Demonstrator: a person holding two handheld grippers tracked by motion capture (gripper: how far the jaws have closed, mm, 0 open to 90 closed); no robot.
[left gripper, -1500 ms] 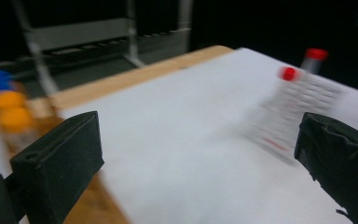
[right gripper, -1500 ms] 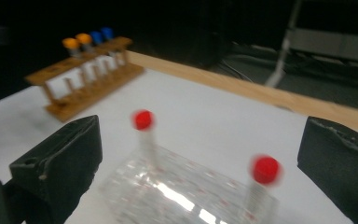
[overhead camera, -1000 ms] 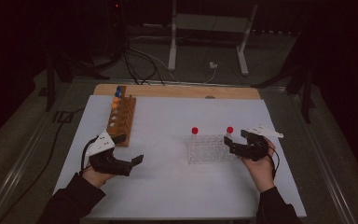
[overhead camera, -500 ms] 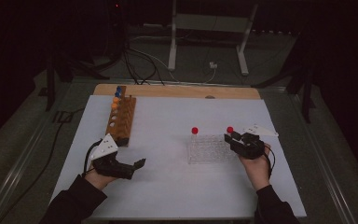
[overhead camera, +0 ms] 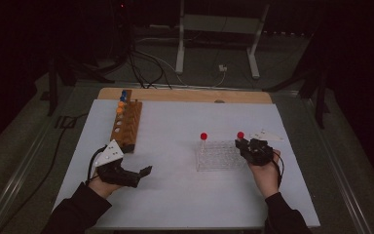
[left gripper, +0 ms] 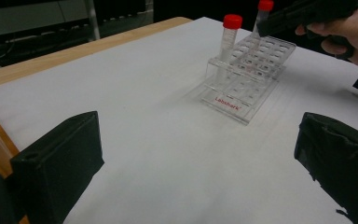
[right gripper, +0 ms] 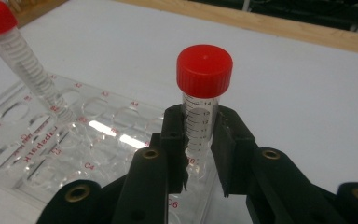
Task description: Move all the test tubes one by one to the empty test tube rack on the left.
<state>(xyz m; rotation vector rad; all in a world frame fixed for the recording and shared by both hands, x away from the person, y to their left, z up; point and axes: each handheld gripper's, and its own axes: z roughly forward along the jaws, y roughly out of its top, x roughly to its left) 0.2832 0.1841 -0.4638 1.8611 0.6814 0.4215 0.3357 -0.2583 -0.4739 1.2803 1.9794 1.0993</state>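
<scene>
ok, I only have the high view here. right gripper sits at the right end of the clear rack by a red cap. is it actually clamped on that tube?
Observer: Yes. In the right gripper view the right gripper has just been closing and its pads press the red-capped tube just below the cap.
Operator: Tube in a hole?
Observer: Its lower end stands in the clear rack, at the row marked C6.
Operator: The other tube?
Observer: The second tube stands in a corner hole, apart from the right gripper.
Operator: Left?
Observer: The left gripper is open with nothing between its jaws.
</scene>
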